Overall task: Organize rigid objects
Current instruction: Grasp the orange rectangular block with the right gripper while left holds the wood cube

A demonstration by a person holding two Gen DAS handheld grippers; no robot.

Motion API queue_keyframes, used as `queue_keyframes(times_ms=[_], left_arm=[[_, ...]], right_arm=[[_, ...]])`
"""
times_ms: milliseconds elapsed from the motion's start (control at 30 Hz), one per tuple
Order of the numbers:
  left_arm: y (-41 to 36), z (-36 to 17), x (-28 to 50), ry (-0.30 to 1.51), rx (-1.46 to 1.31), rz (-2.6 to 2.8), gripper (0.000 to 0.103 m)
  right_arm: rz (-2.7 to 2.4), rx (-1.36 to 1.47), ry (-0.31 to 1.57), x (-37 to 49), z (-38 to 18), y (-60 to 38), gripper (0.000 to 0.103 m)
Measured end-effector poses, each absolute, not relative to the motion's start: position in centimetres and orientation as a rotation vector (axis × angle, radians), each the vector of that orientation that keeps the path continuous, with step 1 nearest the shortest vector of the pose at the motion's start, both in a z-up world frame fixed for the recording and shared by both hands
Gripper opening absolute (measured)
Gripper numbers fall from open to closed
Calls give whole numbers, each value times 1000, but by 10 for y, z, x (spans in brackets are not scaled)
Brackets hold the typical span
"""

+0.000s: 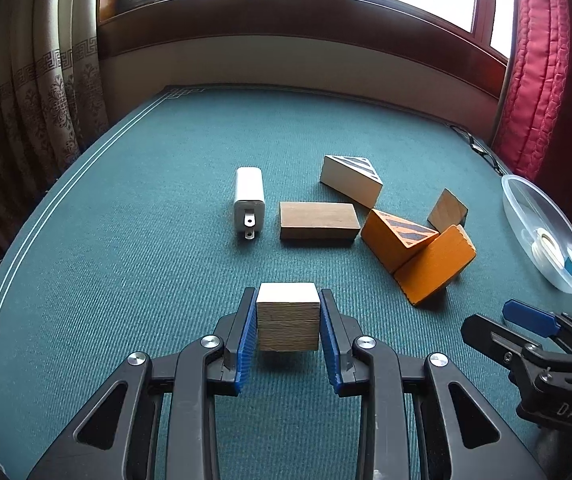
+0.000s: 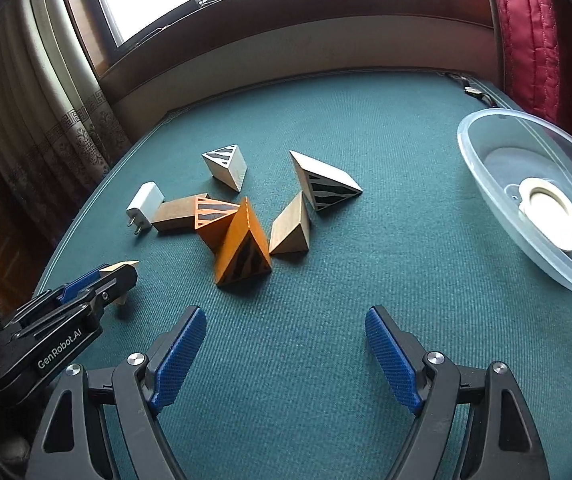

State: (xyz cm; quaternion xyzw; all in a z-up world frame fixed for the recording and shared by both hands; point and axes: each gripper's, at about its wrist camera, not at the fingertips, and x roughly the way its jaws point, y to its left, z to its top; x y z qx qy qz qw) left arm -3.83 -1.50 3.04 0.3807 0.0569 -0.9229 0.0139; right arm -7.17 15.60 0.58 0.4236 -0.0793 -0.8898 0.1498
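Right hand-held gripper (image 2: 286,356) agape above green table (image 2: 366,280)

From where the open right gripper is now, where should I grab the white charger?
Grip the charger across its two long flat sides, coming from above with the right gripper. It lies flat, prongs toward the camera; keep the jaws behind the prongs. The brown block looks close on one side, so clearance is tight.

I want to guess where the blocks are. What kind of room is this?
Probably a room in a home: a patterned brown curtain beside a wooden-framed window, and a table covered in teal cloth.
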Motion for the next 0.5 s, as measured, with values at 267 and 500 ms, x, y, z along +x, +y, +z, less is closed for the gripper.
queue_keyframes(times_ms=[267,500], left_arm=[[-18,25,-41,206,1212,-2861,31],[-18,24,-43,209,1225,-2862,31]], right_arm=[[-2530,1218,-235,-86,5,145,85],[-2551,1224,-297,-91,6,157,83]])
